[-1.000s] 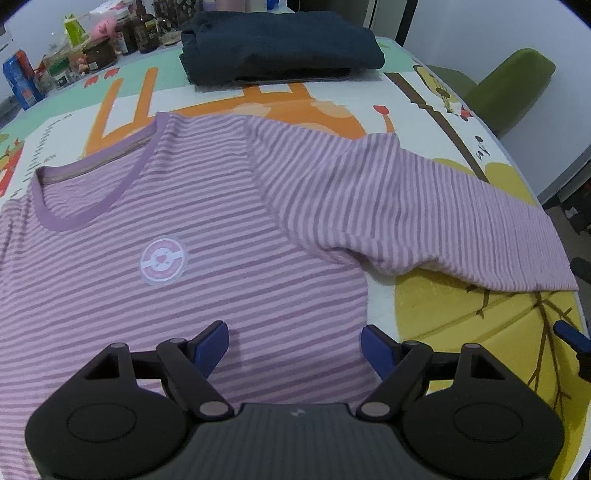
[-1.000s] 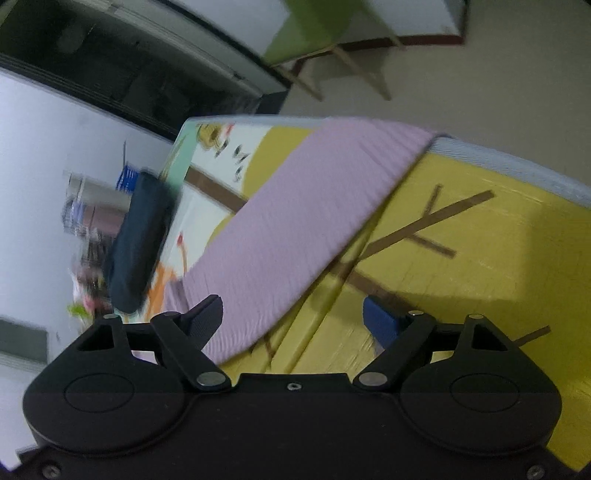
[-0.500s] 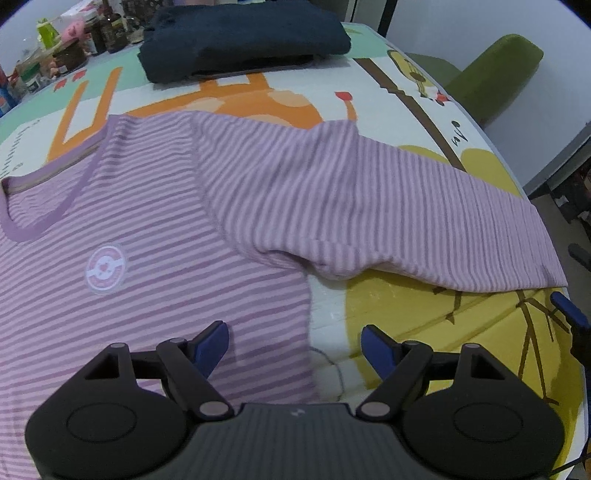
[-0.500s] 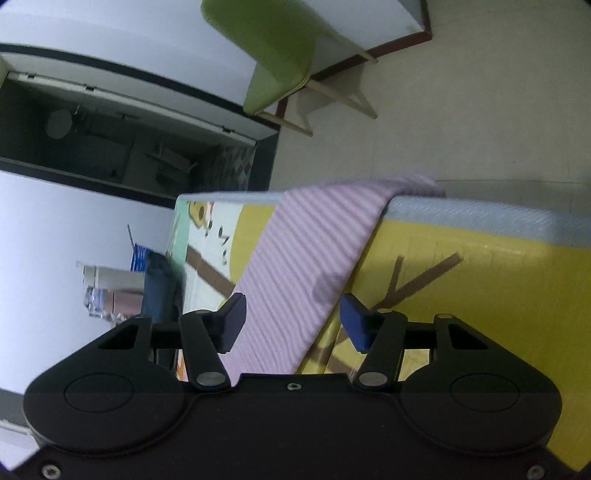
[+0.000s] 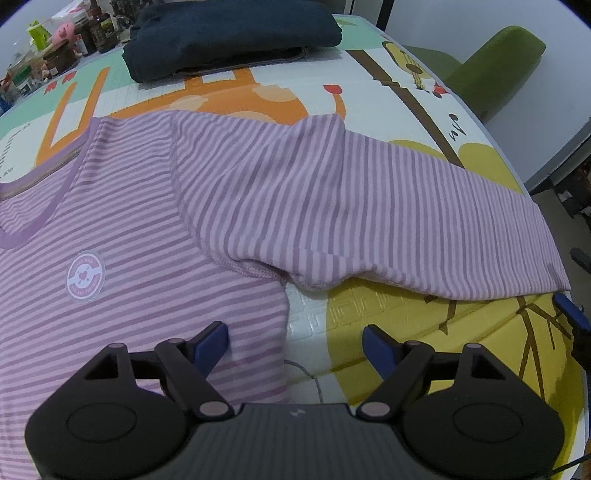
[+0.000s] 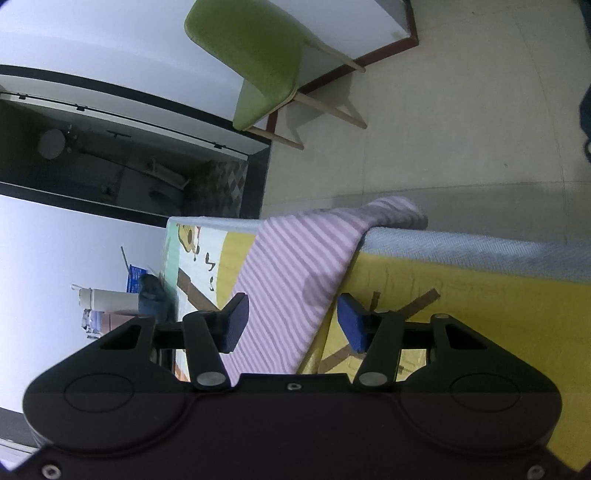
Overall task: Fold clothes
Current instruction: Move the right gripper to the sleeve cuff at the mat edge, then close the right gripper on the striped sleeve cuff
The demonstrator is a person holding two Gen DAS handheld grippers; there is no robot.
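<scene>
My right gripper [image 6: 293, 321] has its jaws about half spread, and they have just been closing in; the striped sleeve [image 6: 295, 273] lies between the blue pads [image 6: 351, 326], but neither pad presses on it, so I have hold of nothing there. The sleeve's cuff end droops over the grey edge of the play mat [image 6: 480, 295]. My left gripper [image 5: 295, 341] has its jaws wide apart and empty, one finger above the side hem of the purple striped shirt [image 5: 140, 229], the other above bare mat just beside that hem. The shirt lies flat and face up on the mat, its round badge [image 5: 85, 277] and V-neck on the near left of the body, and the sleeve stretches out from the shoulder toward the mat's right edge, where the tip of my right gripper shows just beyond the cuff. Past the shirt's collar, well apart from it, sits a folded dark navy garment [image 5: 229, 33]. Beyond the mat's far right corner stands a green chair [image 5: 491, 70].
</scene>
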